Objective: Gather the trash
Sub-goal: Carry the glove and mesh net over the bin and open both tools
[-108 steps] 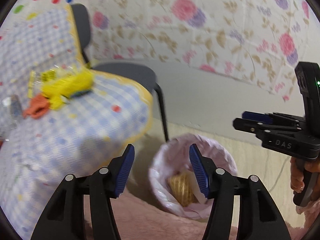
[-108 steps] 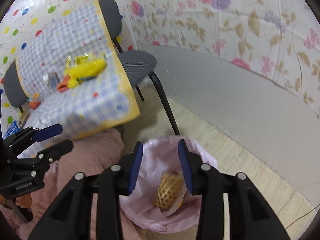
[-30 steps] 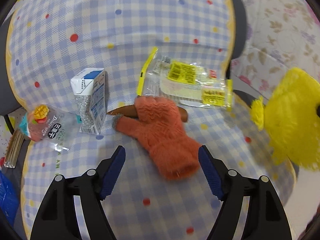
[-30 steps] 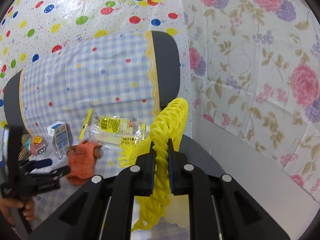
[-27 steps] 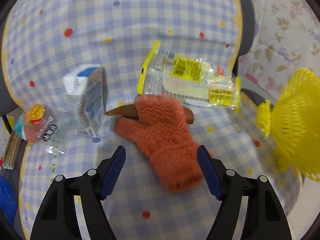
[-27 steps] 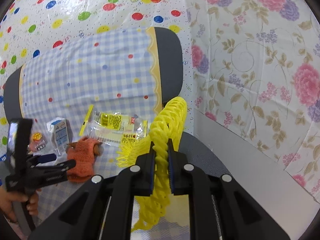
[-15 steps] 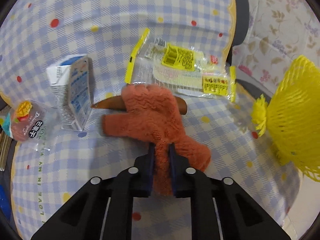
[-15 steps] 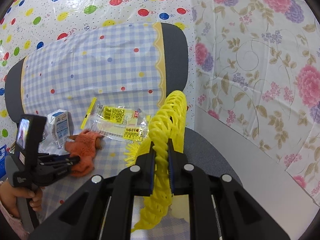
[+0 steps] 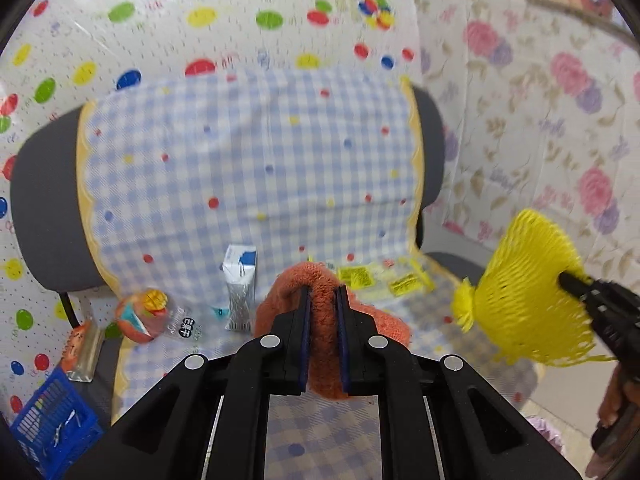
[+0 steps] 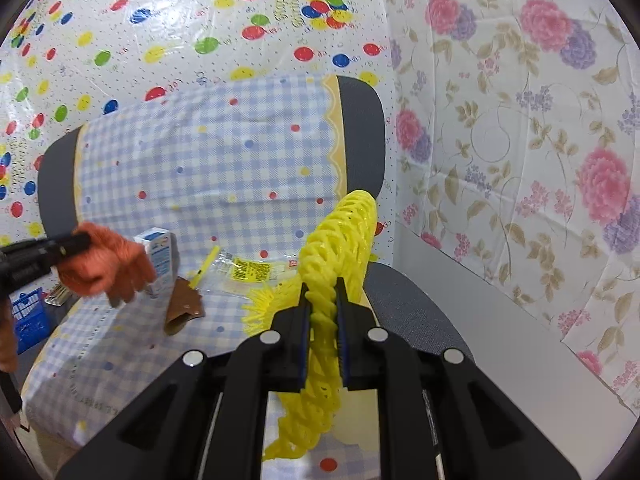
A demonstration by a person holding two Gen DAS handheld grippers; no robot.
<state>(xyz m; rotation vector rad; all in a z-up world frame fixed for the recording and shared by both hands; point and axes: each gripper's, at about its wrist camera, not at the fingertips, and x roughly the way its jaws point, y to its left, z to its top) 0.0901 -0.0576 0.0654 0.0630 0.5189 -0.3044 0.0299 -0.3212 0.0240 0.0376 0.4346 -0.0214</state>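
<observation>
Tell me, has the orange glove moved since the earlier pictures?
Yes. The glove has risen off the checked cloth, pinched by the left gripper, uncovering a brown piece.

Ahead of the left tongs (image 9: 323,300), which carry an orange knitted glove (image 9: 320,320), the blue-checked cloth-covered seat (image 9: 320,432) lies bare just below. Beyond their tips to the left stand a small white-and-blue carton (image 9: 239,280) and a clear snack packet (image 9: 150,314); a clear wrapper with yellow labels (image 9: 380,278) lies to the right. The yellow foam net (image 10: 340,248) in the right tongs (image 10: 323,300) fills the space on the right. The draped chair back (image 10: 208,152) closes the far side.
</observation>
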